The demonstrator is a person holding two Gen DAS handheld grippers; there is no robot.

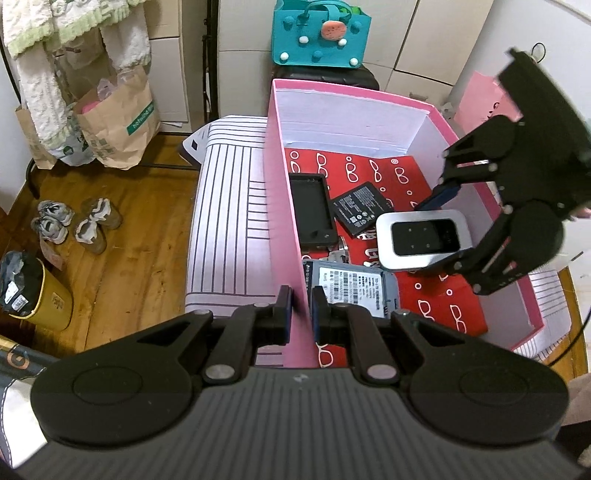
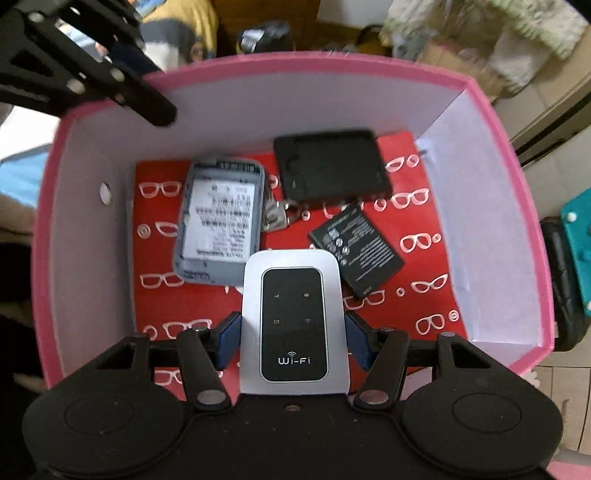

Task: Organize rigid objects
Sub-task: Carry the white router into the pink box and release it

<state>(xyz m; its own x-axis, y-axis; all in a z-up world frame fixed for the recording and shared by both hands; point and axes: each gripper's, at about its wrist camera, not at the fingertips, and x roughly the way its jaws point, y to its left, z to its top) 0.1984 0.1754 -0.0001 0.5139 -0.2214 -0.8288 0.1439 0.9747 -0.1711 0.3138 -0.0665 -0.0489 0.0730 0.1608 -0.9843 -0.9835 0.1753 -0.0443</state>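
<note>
Keys (image 2: 275,216), probably, blurred between box (image 1: 284,221) items; left gripper (image 1: 301,310) pinches its wall, right gripper (image 2: 293,343) clamps Wi-Fi router (image 2: 293,321).

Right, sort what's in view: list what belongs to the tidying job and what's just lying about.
Job: pink box; Wi-Fi router in right gripper; battery; grey back shell; black cover; left gripper clamping the box wall.

Lying about: shoes; paper bags; teal bag.
</note>
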